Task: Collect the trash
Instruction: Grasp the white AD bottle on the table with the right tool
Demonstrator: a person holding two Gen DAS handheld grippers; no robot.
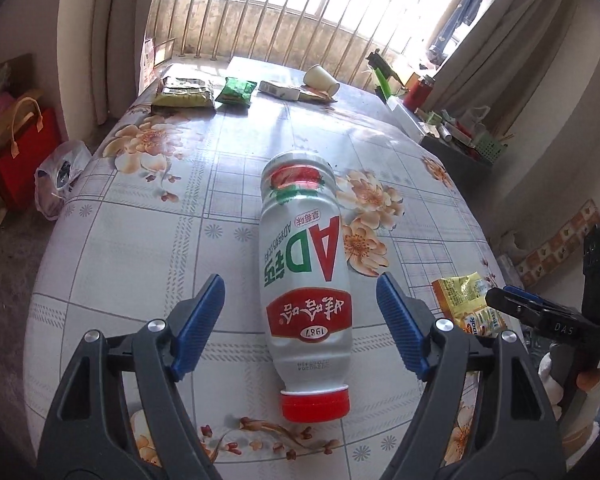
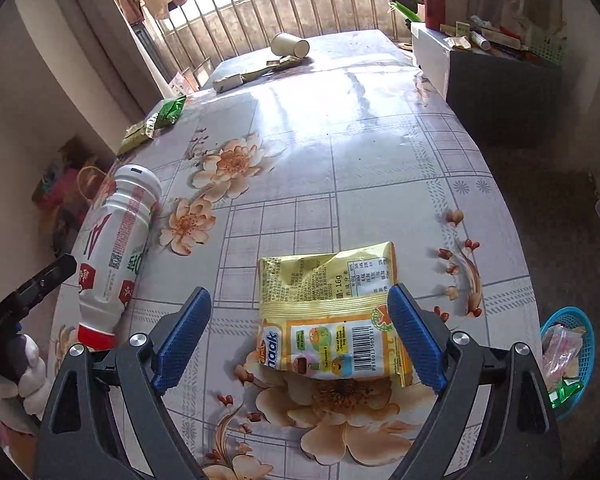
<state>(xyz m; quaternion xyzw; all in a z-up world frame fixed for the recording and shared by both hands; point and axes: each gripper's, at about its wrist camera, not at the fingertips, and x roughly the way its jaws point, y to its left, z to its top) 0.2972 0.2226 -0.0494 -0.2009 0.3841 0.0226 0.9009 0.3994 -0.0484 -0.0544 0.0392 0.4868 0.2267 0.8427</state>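
Hovering over a desk (image 1: 132,240) covered in glossy flowered oilcloth, the left tool (image 1: 300,312) stands wide open astride a white plastic drink bottle with a red cap (image 1: 304,280), lying on its side, pads clear of it. The right tool (image 2: 300,332) is likewise open above a flat, crinkled yellow foil snack packet (image 2: 332,320), gripping nothing. A blue plastic mesh basket (image 2: 580,336) holding wrappers sits low past the desk's right edge. The risks look plain: the smooth round bottle could roll or squirt from the ribbed blue pads on the slick cloth, and the thin packet, lying flat, could slide rather than lift.
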